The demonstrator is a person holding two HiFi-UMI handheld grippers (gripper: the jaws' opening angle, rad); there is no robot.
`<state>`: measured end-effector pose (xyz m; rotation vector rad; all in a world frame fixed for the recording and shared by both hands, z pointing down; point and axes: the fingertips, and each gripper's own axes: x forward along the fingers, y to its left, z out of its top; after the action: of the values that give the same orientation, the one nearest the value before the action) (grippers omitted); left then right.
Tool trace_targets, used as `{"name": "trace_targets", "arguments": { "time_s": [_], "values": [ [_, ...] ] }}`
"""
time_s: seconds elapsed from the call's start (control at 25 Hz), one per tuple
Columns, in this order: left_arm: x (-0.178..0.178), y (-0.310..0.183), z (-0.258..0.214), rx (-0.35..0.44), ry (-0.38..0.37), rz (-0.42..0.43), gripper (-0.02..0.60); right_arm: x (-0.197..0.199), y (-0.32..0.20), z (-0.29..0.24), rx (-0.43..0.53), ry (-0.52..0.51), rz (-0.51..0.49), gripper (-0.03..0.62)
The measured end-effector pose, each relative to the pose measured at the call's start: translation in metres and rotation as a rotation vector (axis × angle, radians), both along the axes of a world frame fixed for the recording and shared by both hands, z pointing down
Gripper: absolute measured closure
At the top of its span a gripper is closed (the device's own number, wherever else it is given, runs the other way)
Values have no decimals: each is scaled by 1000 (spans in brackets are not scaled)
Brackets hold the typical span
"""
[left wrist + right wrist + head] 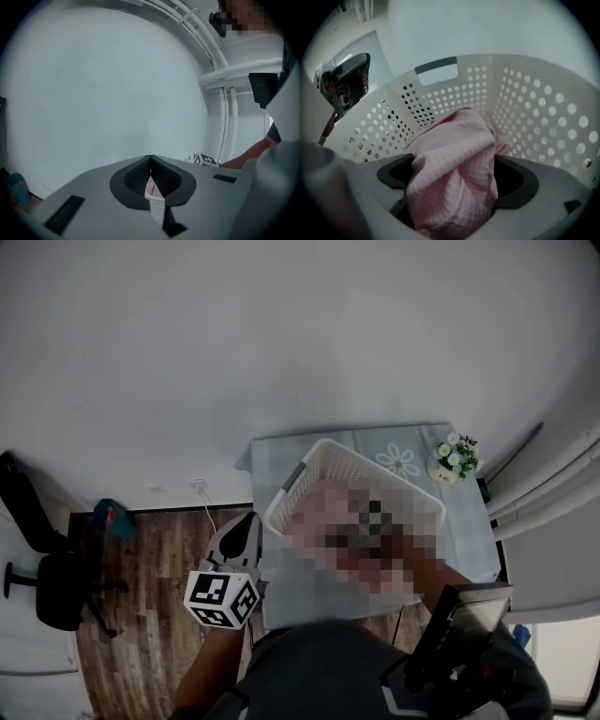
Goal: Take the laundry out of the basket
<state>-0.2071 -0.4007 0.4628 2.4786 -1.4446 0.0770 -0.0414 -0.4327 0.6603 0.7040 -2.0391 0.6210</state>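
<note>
A white perforated laundry basket (323, 448) stands on the table. In the right gripper view its wall (454, 93) and grey handle (437, 70) surround me. My right gripper (457, 177) is down inside the basket, jaws spread wide, with a bunched pink waffle cloth (457, 154) filling the gap between them. In the head view a mosaic patch hides this gripper and the laundry. My left gripper (246, 526) hovers beside the basket's left corner, outside it, with its marker cube (222, 598) toward me. It points at the bare wall, and its jaws (150, 161) are shut with no laundry in them.
The table carries a pale blue flower-print cloth (469, 540) and a small pot of flowers (453, 460) at its far right corner. A black office chair (52, 587) stands on the wooden floor (150, 559) at left. A dark device (459, 624) sits near my right side.
</note>
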Motion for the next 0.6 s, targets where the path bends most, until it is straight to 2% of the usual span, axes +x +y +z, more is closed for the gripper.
{"name": "trace_targets", "arguments": {
  "time_s": [0.24, 0.6],
  "values": [
    [1, -5, 5, -11, -4, 12, 572, 2, 3, 35, -106, 1, 28, 82],
    [-2, -10, 14, -32, 1, 13, 572, 0, 3, 61, -170, 34, 25, 80]
  ]
}}
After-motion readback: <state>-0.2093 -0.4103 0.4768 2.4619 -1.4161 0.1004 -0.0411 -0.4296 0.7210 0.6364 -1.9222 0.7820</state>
